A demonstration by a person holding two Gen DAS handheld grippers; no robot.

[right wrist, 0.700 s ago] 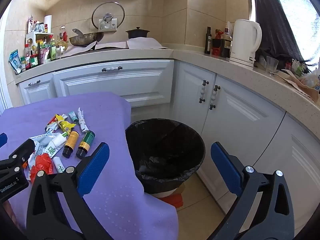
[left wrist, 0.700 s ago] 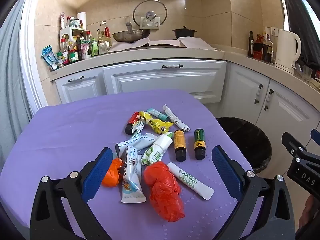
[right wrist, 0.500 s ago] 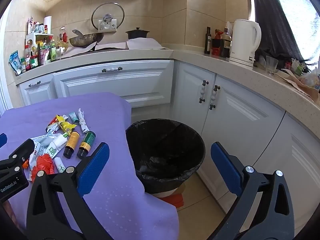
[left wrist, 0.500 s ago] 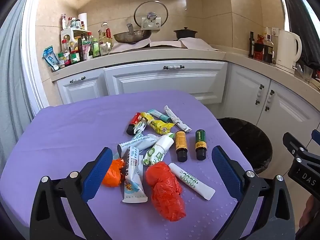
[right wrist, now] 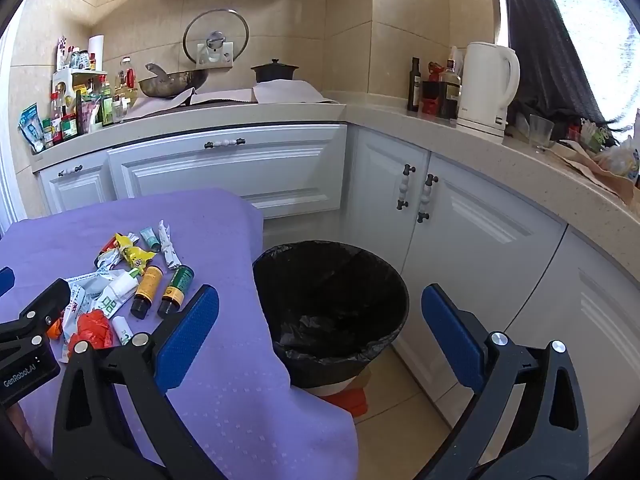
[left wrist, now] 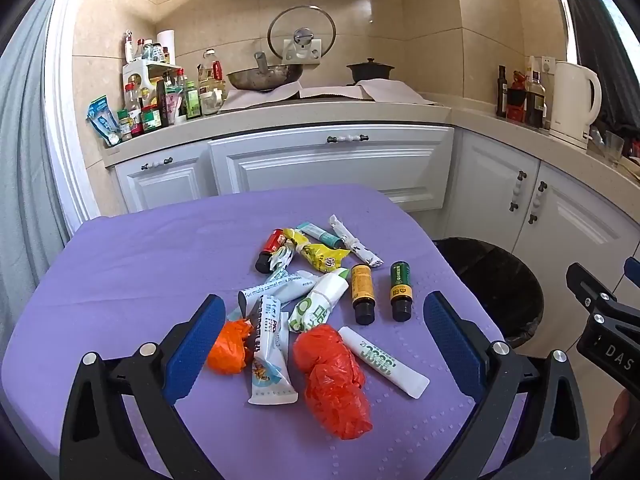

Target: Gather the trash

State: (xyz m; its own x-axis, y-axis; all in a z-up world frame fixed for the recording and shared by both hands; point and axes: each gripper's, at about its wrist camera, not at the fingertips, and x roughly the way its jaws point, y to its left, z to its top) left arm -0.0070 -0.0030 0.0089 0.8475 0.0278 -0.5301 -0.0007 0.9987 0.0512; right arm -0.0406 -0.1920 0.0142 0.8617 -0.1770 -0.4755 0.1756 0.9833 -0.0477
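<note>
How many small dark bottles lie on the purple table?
3: the orange-label bottle and green-label bottle lie side by side near the bin; the red-label bottle lies farther back. Wrappers may hide more.

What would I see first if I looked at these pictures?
Probably the bright red plastic bag, crumpled at the near end of a heap of tubes, wrappers and little bottles on the purple tablecloth. Next, the big black bin on the floor right beside the table.

Left hand-held gripper [left wrist: 320, 336], right hand-held gripper [right wrist: 320, 328]: jaws wide, empty.
</note>
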